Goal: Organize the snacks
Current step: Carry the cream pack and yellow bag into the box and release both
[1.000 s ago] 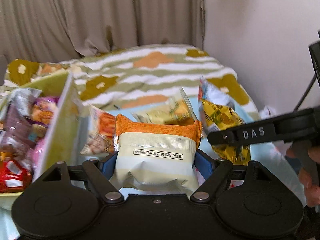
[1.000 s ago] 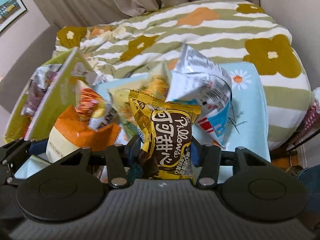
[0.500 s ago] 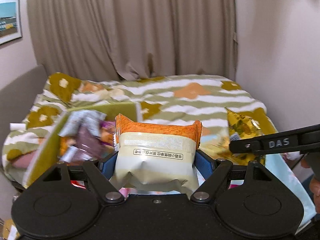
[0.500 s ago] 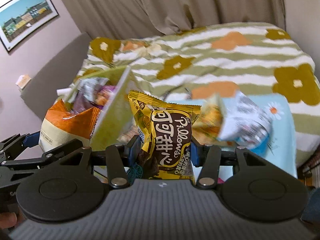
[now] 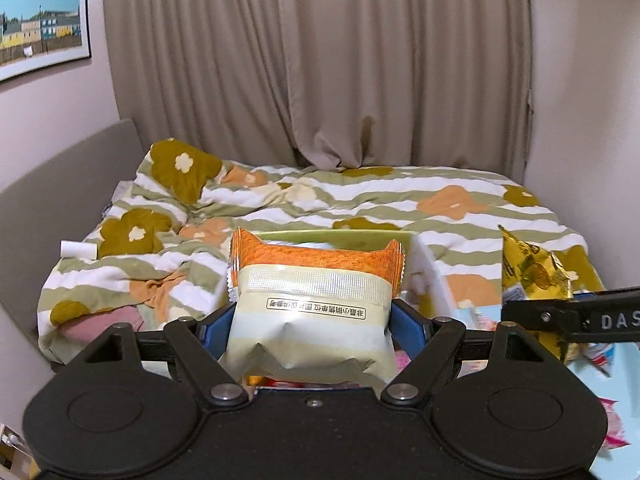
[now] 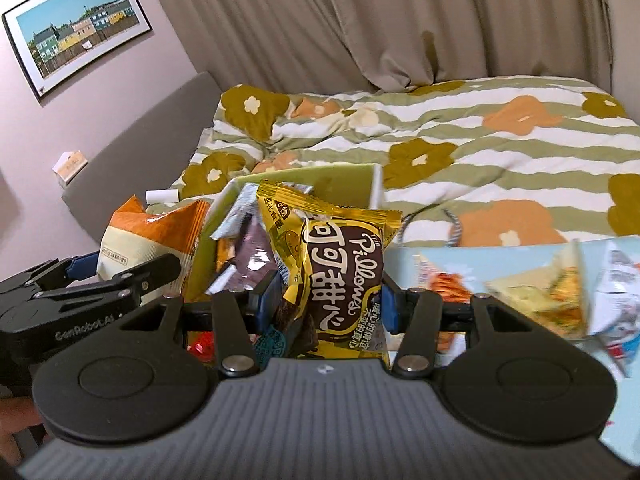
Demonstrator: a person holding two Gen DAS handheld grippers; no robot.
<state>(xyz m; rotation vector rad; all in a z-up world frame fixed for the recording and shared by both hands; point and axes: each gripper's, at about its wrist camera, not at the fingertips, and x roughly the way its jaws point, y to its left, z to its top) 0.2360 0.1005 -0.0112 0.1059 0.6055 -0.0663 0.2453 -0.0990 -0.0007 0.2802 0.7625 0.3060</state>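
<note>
Two grippers, one pack each: L gripper point(image 5: 310, 322) pinched an orange pack point(image 5: 312, 300) between its blue pads, upright, long axis vertical, orange crimped end up, just before the green box point(image 5: 340, 236). R gripper point(image 6: 326, 300) pinched a yellow pack point(image 6: 336, 276), also upright w/ long axis vertical, over the box point(image 6: 320, 178) holding several wrappers. Approx. 3 more packs point(image 6: 560, 292) lay on the blue cloth point(image 6: 500, 256) to its right, blurred.

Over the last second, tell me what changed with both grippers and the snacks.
Both grippers rose and swung left from the loose packets toward the green box. Still clamped: left gripper on the orange-topped packet, right gripper on the yellow Pillows packet. Nothing released.
</note>
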